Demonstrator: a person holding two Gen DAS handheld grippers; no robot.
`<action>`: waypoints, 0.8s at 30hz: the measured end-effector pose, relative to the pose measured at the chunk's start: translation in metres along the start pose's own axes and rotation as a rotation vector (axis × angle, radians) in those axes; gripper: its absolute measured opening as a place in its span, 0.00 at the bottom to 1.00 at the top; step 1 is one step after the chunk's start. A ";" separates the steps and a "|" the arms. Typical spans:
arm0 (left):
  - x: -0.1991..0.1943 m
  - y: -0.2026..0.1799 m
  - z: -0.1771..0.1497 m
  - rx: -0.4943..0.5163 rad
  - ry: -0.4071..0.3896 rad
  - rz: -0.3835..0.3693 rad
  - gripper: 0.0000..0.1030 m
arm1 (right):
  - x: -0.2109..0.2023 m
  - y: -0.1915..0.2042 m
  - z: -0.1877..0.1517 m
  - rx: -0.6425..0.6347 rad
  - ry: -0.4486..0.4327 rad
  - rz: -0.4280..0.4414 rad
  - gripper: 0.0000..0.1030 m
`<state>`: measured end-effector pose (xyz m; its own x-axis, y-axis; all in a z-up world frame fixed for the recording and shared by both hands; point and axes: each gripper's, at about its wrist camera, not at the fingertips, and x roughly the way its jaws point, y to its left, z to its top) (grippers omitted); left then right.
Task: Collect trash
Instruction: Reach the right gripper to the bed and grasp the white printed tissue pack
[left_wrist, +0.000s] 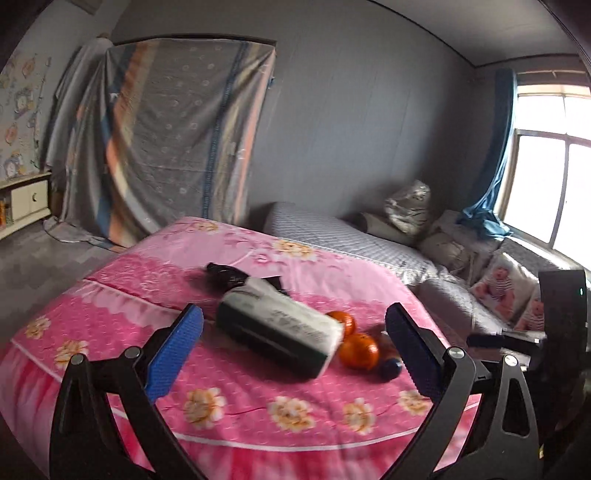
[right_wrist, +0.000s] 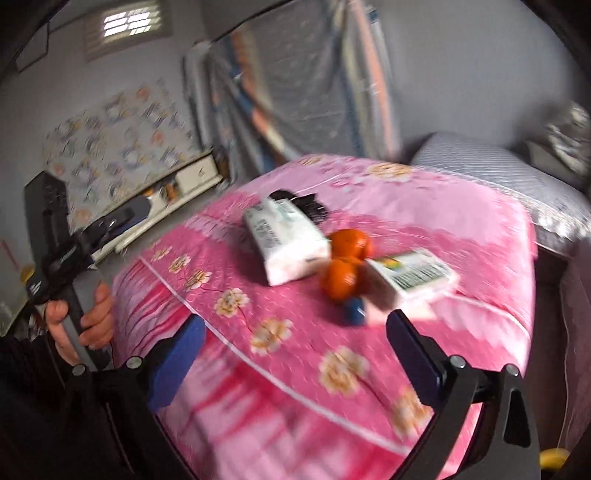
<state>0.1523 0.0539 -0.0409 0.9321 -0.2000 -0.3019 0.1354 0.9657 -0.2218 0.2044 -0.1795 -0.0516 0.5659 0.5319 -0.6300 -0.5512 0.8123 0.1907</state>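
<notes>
A bed (left_wrist: 110, 295) covered with a pink flowered sheet fills the lower part of both views, and a grey quilted mattress (left_wrist: 332, 232) lies just beside it toward the window (left_wrist: 546, 177). Behind the bed a large striped cloth (left_wrist: 177, 140) hangs against the grey wall, with a blue curtain (left_wrist: 495, 147) at the window's edge and cushions (left_wrist: 502, 284) heaped below it. Near the middle of the pink sheet lies a white tissue pack (left_wrist: 280, 328), tilted, its far end resting over a black crumpled item (left_wrist: 225, 275) that cannot be identified. Two orange round fruits (right_wrist: 345, 262) touch the pack's near corner and each other, and a small dark blue ball-like thing (right_wrist: 354, 312) sits just in front of them. In the right wrist view a flat white printed box (right_wrist: 413, 277) lies just beside the fruits, on the side away from the tissue pack; it is blurred and its print is unreadable. The left gripper (left_wrist: 293, 350) hangs above the near part of the bed with its blue-padded fingers wide apart and nothing between them, the tissue pack lying beyond them. The right gripper (right_wrist: 295, 354) is likewise spread wide and holds nothing, with the blue ball near its right finger. The person's left hand (right_wrist: 81, 321) grips the other tool's handle at the left edge of the right wrist view.
</notes>
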 end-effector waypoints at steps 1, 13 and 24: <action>-0.004 0.007 -0.002 0.011 0.000 0.017 0.92 | 0.017 0.004 0.012 -0.016 0.027 0.018 0.92; -0.019 0.069 -0.010 -0.072 0.027 0.041 0.92 | 0.186 0.029 0.091 -0.256 0.362 -0.089 0.92; -0.013 0.093 -0.018 -0.101 0.075 0.092 0.92 | 0.274 0.035 0.084 -0.353 0.545 -0.188 0.88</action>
<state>0.1466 0.1432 -0.0742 0.9110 -0.1264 -0.3926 0.0120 0.9596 -0.2810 0.3917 0.0145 -0.1544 0.3322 0.1175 -0.9358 -0.6933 0.7032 -0.1578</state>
